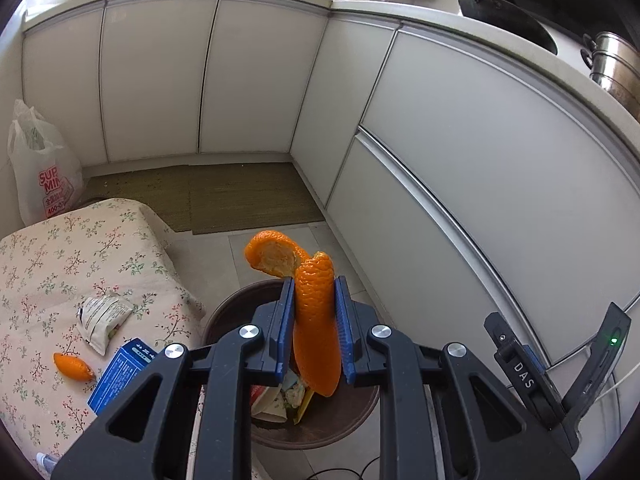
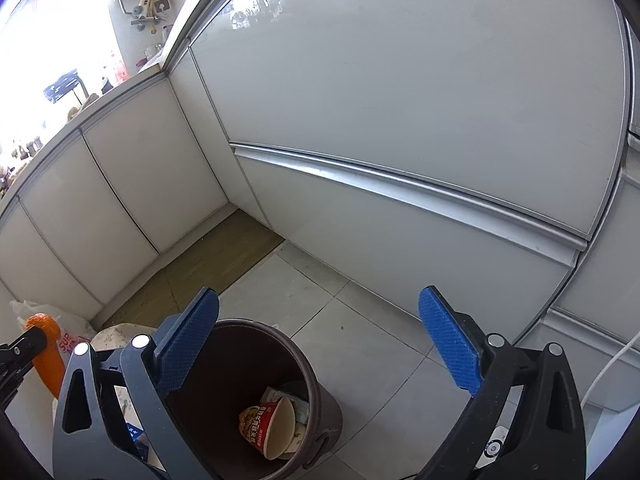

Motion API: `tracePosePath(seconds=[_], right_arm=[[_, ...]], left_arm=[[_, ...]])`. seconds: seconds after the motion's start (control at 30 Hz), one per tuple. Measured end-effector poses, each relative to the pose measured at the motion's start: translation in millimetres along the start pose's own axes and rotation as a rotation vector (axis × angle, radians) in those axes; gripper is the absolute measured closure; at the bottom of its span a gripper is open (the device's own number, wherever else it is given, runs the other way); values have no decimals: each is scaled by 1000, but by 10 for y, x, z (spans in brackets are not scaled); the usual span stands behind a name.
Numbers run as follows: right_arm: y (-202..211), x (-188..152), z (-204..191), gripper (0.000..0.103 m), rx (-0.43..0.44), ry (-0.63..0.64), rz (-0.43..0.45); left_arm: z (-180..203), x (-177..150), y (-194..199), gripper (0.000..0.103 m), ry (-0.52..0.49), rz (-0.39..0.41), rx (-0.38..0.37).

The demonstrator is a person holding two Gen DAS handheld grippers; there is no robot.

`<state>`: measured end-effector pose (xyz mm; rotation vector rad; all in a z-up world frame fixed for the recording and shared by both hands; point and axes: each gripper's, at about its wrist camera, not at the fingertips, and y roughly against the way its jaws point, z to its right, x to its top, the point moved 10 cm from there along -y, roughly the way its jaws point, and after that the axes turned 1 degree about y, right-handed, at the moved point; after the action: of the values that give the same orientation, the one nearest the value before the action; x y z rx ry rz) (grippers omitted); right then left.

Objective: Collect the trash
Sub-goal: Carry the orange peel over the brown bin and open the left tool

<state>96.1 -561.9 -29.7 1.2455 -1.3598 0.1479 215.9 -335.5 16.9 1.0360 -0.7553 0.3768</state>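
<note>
My left gripper (image 1: 314, 312) is shut on a long orange peel (image 1: 316, 320) and holds it right above the brown trash bin (image 1: 340, 424). The bin holds a red instant-noodle cup (image 2: 266, 426) and scraps. On the floral-cloth table (image 1: 48, 256) at the left lie a crumpled snack wrapper (image 1: 104, 318), a small orange peel piece (image 1: 73, 367) and a blue carton (image 1: 120, 374). My right gripper (image 2: 320, 340) is open and empty above the bin (image 2: 320, 400); the held peel (image 2: 48, 356) shows at its left edge.
White cabinet doors (image 1: 460, 152) close in on the right and behind. A woven mat (image 1: 240, 196) covers the far floor. A white shopping bag (image 1: 40, 172) stands beyond the table. A wok (image 1: 504, 16) and steel pot (image 1: 616, 68) sit on the counter.
</note>
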Motion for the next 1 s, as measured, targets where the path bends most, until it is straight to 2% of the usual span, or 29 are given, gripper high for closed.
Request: tracePosePath(seconds=[0.17, 0.4, 0.47, 0.5, 0.53, 0.7, 0.8, 0.97, 1.0], right_arm=[[-30, -13, 34, 7, -1, -18, -16], [-64, -22, 57, 7, 0, -22, -34], [-71, -16, 47, 7, 0, -19, -36], [-74, -17, 45, 7, 0, -19, -38], [-77, -18, 39, 7, 1, -18, -39], [-79, -14, 13, 7, 3, -12, -44], [-85, -19, -6, 7, 3, -6, -49], [-108, -91, -110, 7, 14, 33, -73], [-111, -105, -142, 7, 17, 47, -77]], left_arm=[[134, -13, -288, 83, -39, -34, 18], [152, -130, -655, 79, -21, -120, 19], [185, -165, -675, 68, -34, -124, 19], [193, -174, -679, 59, -41, -124, 19], [204, -180, -671, 55, -48, -120, 22], [198, -222, -649, 54, -74, -117, 64], [134, -254, -621, 41, -60, -118, 78], [-7, -349, -561, 36, -32, -129, 107], [-53, -379, -552, 32, -21, -133, 117]])
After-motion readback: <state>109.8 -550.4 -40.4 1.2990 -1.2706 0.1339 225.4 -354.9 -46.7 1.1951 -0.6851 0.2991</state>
